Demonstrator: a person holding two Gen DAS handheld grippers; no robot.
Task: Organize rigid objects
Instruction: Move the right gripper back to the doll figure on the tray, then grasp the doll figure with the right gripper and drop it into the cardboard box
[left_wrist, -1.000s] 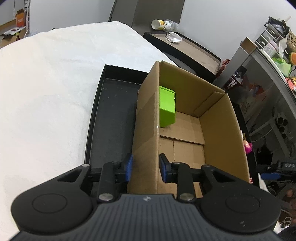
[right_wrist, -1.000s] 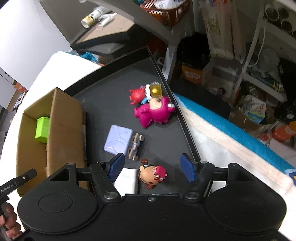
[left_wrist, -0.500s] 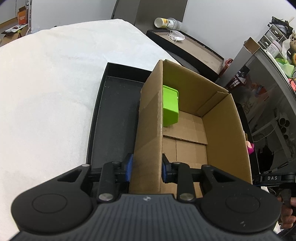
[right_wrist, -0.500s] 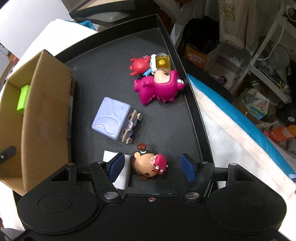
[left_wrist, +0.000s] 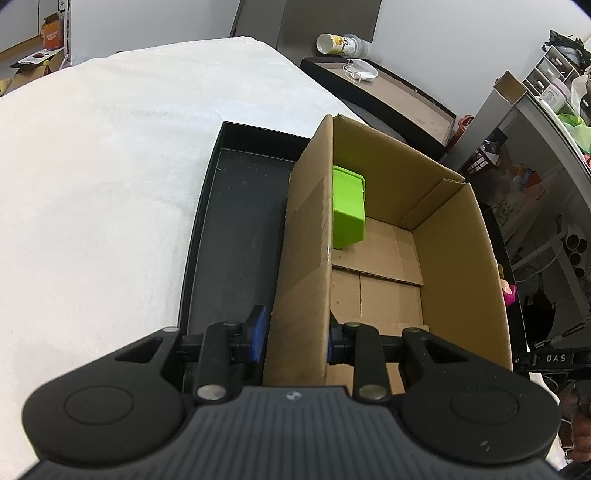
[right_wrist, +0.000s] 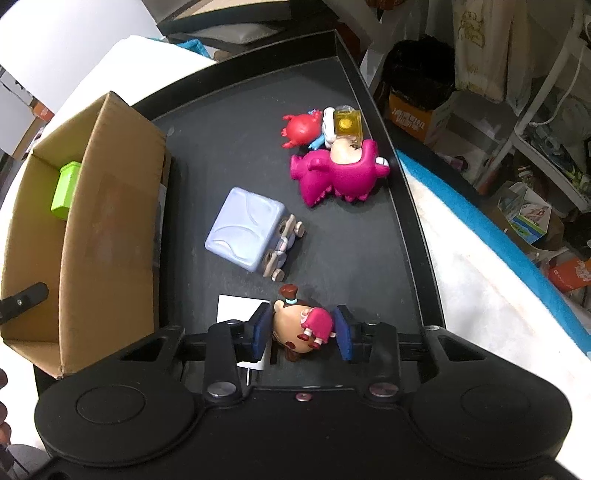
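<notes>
The left tool (left_wrist: 295, 339) is clamped on the near left wall of the cardboard box (left_wrist: 303, 258), which stands in the black tray (right_wrist: 369, 258) with a green block (left_wrist: 347, 206) inside. The right tool (right_wrist: 303, 332) straddles a small doll figure (right_wrist: 301, 326), its pads just beside it. A lavender block (right_wrist: 245, 229) and pink dinosaur (right_wrist: 336, 177) lie farther off.

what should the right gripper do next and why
Probably close on the doll: the right gripper already straddles it on the tray, pads on either side with small gaps. The left gripper clamps the box wall, steadying it for the drop.
</notes>
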